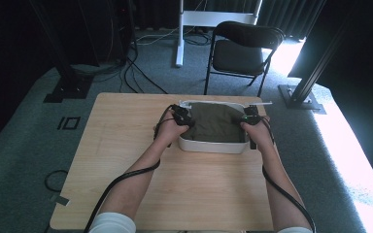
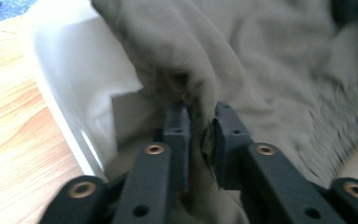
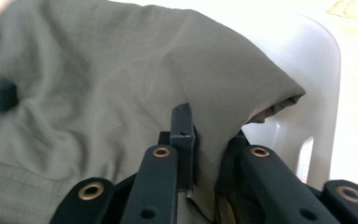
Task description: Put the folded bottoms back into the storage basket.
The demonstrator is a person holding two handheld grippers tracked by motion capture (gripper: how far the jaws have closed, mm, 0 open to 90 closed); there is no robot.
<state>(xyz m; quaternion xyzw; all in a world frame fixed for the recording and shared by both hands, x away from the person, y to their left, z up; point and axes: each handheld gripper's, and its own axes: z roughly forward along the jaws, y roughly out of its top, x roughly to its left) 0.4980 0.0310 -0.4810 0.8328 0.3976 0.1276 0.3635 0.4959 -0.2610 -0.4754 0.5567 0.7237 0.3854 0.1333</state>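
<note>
Fingers of both the left gripper [image 2: 200, 128] and the right gripper [image 3: 209, 140] are clenching folds of the olive-green woven cloth [image 1: 213, 122] lying in the white rectangular plastic tub [image 1: 209, 145] on the light wooden table [image 1: 126, 145], so any lift is best made evenly, keeping both pinches deep.

Matt olive cloth [image 2: 261, 60] lies in a smooth white plastic tub [image 2: 70, 93] on pale wood-grain table [image 1: 126, 145].
</note>
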